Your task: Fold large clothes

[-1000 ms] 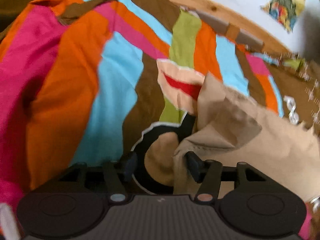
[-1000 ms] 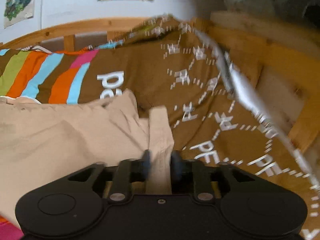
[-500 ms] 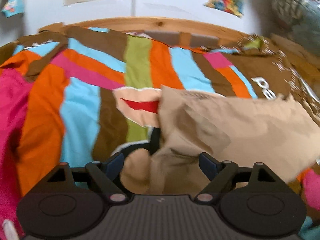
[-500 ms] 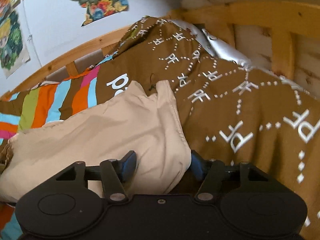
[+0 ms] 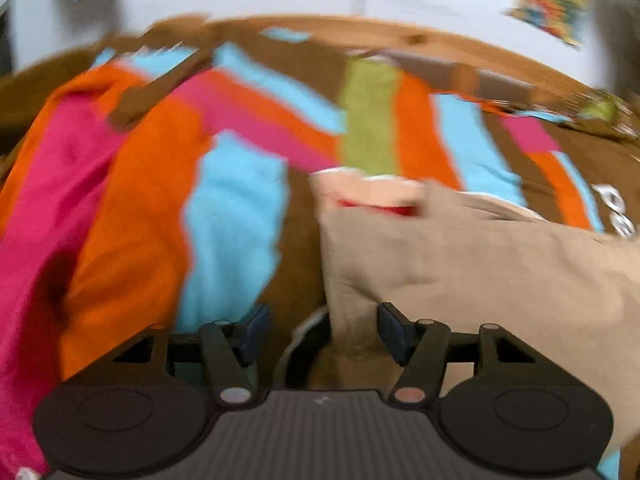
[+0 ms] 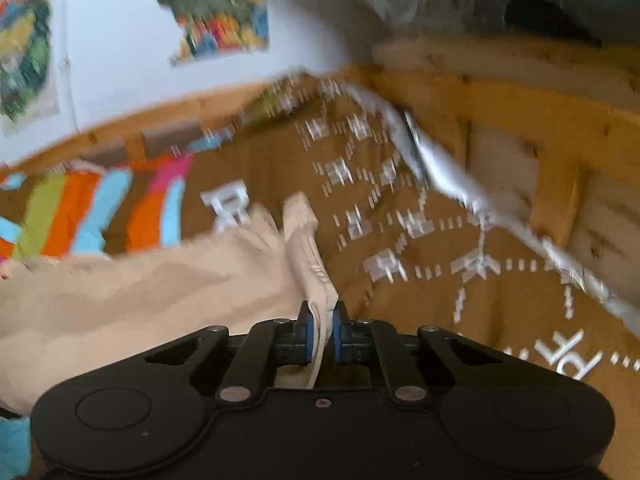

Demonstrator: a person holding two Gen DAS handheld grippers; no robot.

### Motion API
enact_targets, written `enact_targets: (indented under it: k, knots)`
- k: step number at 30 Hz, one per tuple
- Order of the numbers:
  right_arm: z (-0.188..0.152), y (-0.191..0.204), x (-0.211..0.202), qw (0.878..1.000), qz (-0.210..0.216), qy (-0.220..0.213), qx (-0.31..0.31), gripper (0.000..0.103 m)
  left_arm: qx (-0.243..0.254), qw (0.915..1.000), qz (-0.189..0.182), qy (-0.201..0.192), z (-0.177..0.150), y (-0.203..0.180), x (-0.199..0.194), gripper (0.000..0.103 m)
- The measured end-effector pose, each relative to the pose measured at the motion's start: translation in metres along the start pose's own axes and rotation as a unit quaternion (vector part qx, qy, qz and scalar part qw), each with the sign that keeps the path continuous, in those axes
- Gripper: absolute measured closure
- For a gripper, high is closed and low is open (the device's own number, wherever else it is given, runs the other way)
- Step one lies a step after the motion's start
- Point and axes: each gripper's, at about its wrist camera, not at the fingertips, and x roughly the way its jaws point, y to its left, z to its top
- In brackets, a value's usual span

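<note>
So you are somewhere in the middle of the fold, judging by how the beige garment (image 5: 480, 272) lies: it rests on the bed in a rough, doubled slab instead of spread flat, yet its surface is rumpled and its edges do not line up. I judge that at least one more fold and a smoothing pass remain.

Your right gripper (image 6: 321, 336) has its fingers pressed together on a thick seamed edge of the garment, a hem or waistband by the look of its stitching, which runs straight ahead of the fingers as a narrow upright ridge. The rest of the cloth spreads away to the left of those fingers.

Your left gripper (image 5: 320, 332) has its fingers apart and holds nothing. The near left corner of the garment sits between them, closer to the right-hand finger; whether the pad touches it I cannot tell through the motion blur.

The garment looks like a matte, mid-weight woven cotton that creases softly. Under it lies a striped duvet cover (image 5: 224, 216) in pink, orange, blue, green and brown, smooth and thin. Ahead and to the right of the right fingers the cover turns brown with a white printed pattern (image 6: 400, 264), and beyond that stands the knotty pine bed frame (image 6: 520, 96).
</note>
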Motion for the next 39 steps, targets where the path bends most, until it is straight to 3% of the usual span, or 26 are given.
enact_targets:
  k: [2,3,6,8,11,14,16,19,22,25,29,34,36,39]
  knots:
    - [-0.010,-0.008,0.010,0.999,-0.015,0.026,0.023,0.081,-0.006,1.0000,-0.005,0.005,-0.001,0.007,-0.003,0.043]
    - [-0.015,-0.011,0.010,0.999,-0.027,0.026,0.029,0.081,-0.006,1.0000,-0.005,0.000,-0.001,0.006,-0.008,0.039]
    - [-0.015,-0.004,-0.005,0.998,-0.055,-0.011,-0.003,0.073,0.016,0.9985,0.014,-0.050,-0.007,-0.005,-0.035,0.024]
    - [-0.008,0.014,-0.017,0.994,-0.062,-0.054,-0.066,0.072,0.034,0.9954,-0.009,-0.090,-0.012,-0.016,-0.051,0.021]
    - [0.004,0.047,-0.018,0.985,-0.022,-0.088,-0.146,0.064,0.048,0.9895,-0.077,-0.113,-0.017,-0.036,-0.059,0.021]
    - [0.010,0.081,0.004,0.979,0.043,-0.078,-0.182,0.063,0.083,0.9850,-0.122,-0.089,-0.025,-0.060,-0.049,0.020]
    - [0.008,0.102,0.023,0.976,0.080,-0.062,-0.195,0.063,0.101,0.9856,-0.120,-0.062,-0.031,-0.070,-0.035,0.020]
    - [-0.006,0.125,0.052,0.971,0.087,-0.026,-0.223,0.060,0.103,0.9884,-0.110,-0.021,-0.040,-0.068,-0.013,0.018]
    - [-0.021,0.128,0.071,0.977,0.082,-0.012,-0.195,0.060,0.081,0.9913,-0.104,-0.006,-0.040,-0.057,-0.001,0.016]
    - [-0.042,0.127,0.073,0.977,0.076,-0.025,-0.198,0.061,0.080,0.9917,-0.100,-0.002,-0.042,-0.052,0.007,0.016]
    - [-0.036,0.125,0.070,0.979,0.072,-0.017,-0.189,0.054,0.085,0.9912,-0.101,-0.001,-0.042,-0.050,0.010,0.016]
    - [-0.031,0.089,0.017,0.994,0.064,-0.035,-0.083,0.029,0.055,0.9927,-0.107,-0.002,-0.033,-0.043,-0.012,0.017]
    - [-0.038,0.074,-0.009,0.996,0.060,-0.035,-0.048,0.029,0.058,0.9919,-0.112,-0.014,-0.031,-0.044,-0.028,0.014]
    - [-0.050,0.054,-0.032,0.998,0.067,-0.020,0.007,0.024,0.047,0.9905,-0.129,-0.003,-0.030,-0.046,-0.051,0.011]
